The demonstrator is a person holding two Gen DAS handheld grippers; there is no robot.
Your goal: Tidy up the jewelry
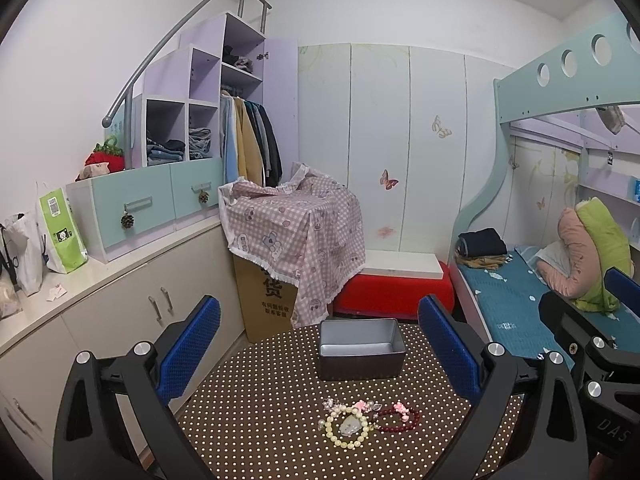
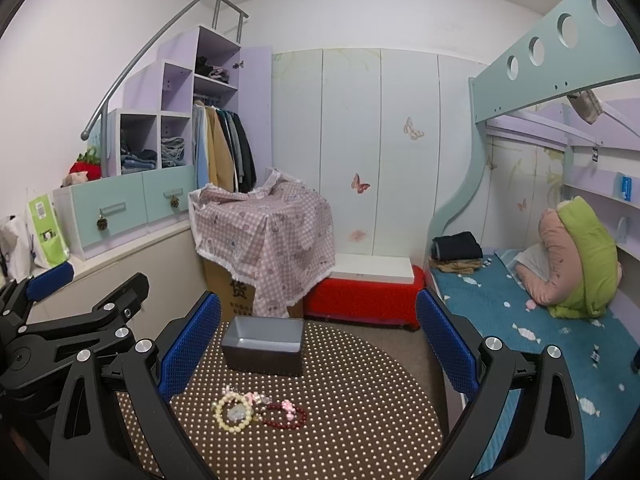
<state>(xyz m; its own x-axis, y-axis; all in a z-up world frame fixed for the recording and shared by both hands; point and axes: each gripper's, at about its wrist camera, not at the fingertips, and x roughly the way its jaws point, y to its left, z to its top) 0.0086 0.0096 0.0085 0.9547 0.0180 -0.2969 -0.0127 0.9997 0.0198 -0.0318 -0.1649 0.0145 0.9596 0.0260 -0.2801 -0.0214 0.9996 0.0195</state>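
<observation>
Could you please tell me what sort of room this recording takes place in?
Most likely a child's bedroom: a bunk bed with a blue sheet on the right, an open wardrobe with hanging clothes, and butterfly stickers on the closet doors behind the dotted table.

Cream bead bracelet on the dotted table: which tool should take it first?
Left, probably. The cream bead bracelet lies nearly centred between the open left tool fingers; under the right tool it sits off to the left. The grey tin stands just behind.
</observation>
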